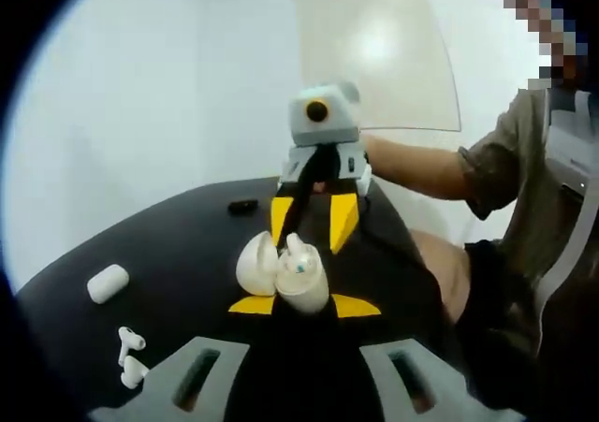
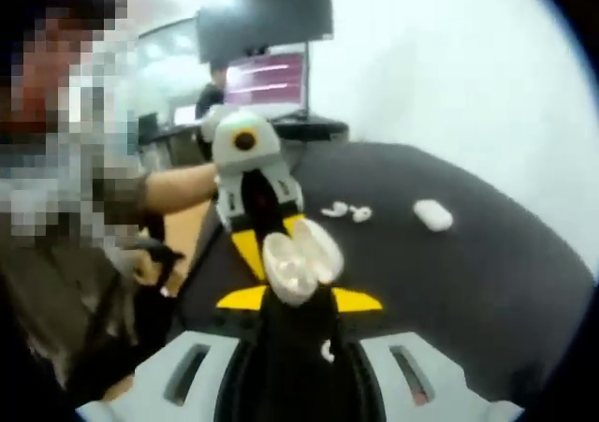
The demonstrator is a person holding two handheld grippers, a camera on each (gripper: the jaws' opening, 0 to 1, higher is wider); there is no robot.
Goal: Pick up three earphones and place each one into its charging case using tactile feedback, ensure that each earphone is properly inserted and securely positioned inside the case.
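An open white charging case [image 1: 301, 283] stands upright between the yellow tips of my left gripper [image 1: 304, 305], which is shut on it, its lid [image 1: 255, 263] swung left. A white earphone [image 1: 298, 249] sticks up out of the case. My right gripper [image 1: 312, 230] faces it from behind, jaws apart, tips just above the case. In the right gripper view the open case [image 2: 299, 258] sits just beyond my right gripper [image 2: 301, 298], with white earbud shapes inside. A small white piece [image 2: 327, 350] shows low between the right jaws; what it rests on is unclear.
On the black table [image 1: 178, 244], two loose earphones [image 1: 131, 356] lie at the left with a closed white case [image 1: 108, 283] behind them; they show again as earphones [image 2: 346, 212] and a case [image 2: 432, 214]. A small black object [image 1: 243, 206] lies further back. A person's arm [image 1: 421, 169] reaches in.
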